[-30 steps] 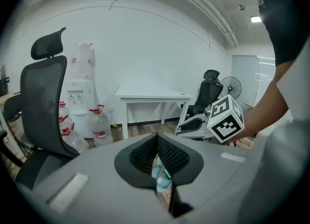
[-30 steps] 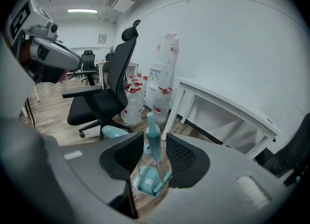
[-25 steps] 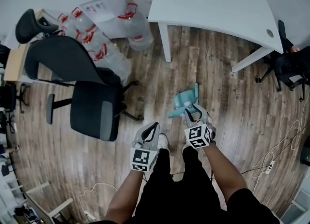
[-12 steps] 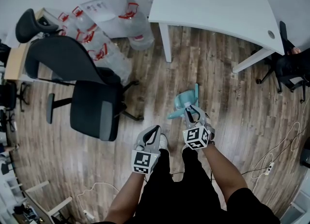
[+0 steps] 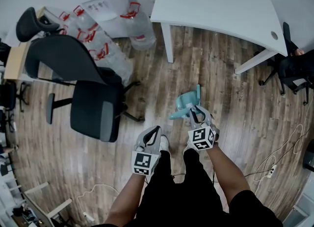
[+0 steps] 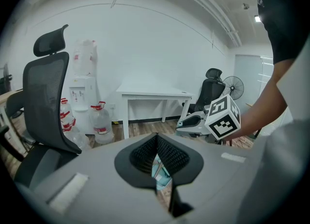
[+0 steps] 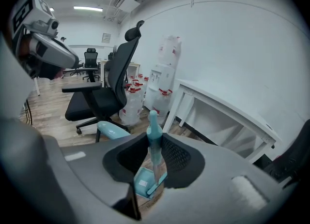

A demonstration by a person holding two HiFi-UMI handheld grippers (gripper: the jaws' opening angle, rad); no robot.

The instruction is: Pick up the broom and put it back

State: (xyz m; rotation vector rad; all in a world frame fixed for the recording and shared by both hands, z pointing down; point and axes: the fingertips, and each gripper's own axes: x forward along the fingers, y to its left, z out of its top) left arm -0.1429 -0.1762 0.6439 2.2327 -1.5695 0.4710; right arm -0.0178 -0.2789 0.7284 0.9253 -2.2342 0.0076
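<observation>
Two grippers hung low just ahead of the person's black trousers (image 5: 191,191). The left gripper (image 5: 157,129), nearest and on the left, had its jaws pressed together at the tips with nothing between them. A little farther and to the right, the right gripper (image 7: 154,141) pointed down at the teal plastic broom (image 5: 189,101). The broom's slim handle stood upright between the jaws. Those jaws were closing, and the black ribbed pads (image 7: 175,156) lay against the handle on both sides. The broom's flat teal foot rested on the brown wooden plank floor (image 5: 235,113) just beyond that gripper. Near the right edge a thin white cable (image 5: 282,152) trailed across the boards. To the left of the broom and well apart from it stood a black mesh-backed office chair (image 5: 93,108) on a wheeled base. Farther off, a white rectangular table (image 5: 216,5) filled the far right. At the far left, clear plastic water jugs with red caps (image 5: 137,30) clustered by a white water dispenser (image 5: 98,0) against the wall.
</observation>
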